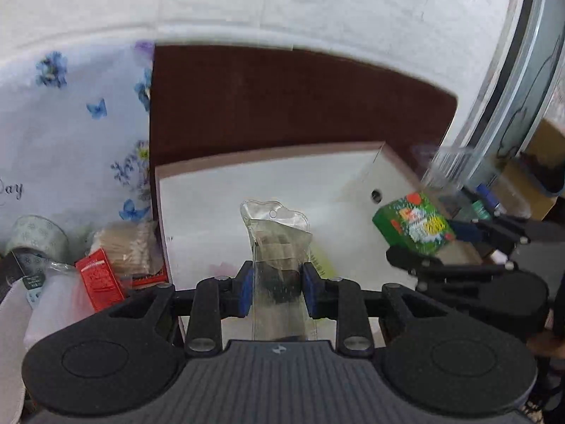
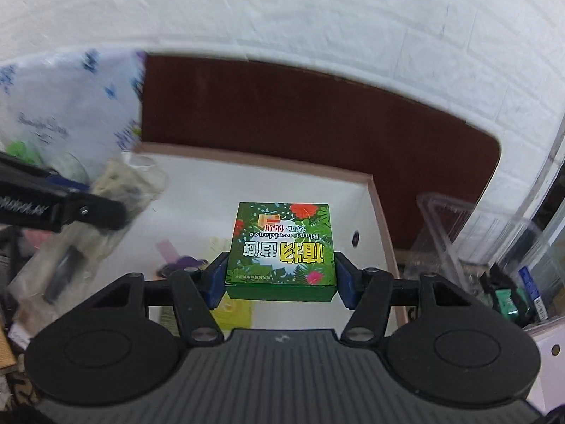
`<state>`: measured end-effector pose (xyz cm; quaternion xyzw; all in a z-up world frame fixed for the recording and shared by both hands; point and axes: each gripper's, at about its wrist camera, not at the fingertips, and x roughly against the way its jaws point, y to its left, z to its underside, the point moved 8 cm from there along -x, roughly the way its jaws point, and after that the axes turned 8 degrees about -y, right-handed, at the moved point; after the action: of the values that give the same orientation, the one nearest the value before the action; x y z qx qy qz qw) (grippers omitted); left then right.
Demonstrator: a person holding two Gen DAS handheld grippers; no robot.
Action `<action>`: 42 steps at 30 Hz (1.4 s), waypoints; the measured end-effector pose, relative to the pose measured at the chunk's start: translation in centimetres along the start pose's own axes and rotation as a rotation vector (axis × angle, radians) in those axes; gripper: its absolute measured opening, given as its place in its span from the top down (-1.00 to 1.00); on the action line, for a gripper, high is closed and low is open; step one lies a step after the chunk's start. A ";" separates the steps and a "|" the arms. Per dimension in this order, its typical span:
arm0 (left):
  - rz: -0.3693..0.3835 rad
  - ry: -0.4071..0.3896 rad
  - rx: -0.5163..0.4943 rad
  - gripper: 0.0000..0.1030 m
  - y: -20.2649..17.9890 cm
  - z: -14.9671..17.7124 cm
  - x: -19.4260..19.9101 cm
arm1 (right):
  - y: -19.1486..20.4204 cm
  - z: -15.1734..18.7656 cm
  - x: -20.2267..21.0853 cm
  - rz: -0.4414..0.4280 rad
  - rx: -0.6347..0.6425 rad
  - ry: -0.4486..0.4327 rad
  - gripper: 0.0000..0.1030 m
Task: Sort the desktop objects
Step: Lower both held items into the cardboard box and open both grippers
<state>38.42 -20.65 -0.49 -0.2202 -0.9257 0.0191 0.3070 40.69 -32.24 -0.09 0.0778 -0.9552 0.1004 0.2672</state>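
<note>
My left gripper (image 1: 277, 284) is shut on a clear plastic packet (image 1: 279, 243) with a dark item inside, held upright above the white box (image 1: 212, 198). The packet also shows in the right wrist view (image 2: 116, 194). My right gripper (image 2: 280, 279) is shut on a green box (image 2: 282, 247) printed with leaves and flowers, held flat above the white box (image 2: 197, 190), near its right wall. The green box also shows in the left wrist view (image 1: 415, 224), to the right of the packet.
A brown desk (image 1: 282, 99) runs to a white brick wall. At the left lie a floral bag (image 1: 70, 123), a tape roll (image 1: 35, 236), a red packet (image 1: 99, 279) and cotton swabs (image 1: 127, 243). Clear plastic containers (image 2: 469, 236) stand at the right.
</note>
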 end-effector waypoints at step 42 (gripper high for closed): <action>0.033 -0.169 -0.053 -0.79 -3.2 1.9 5.0 | 1.8 1.9 2.3 -0.013 -0.008 0.016 -0.82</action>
<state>32.46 -21.27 1.27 -0.2411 -0.9447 0.0183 0.2215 37.43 -31.13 -0.76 0.0821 -0.9529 0.0956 0.2759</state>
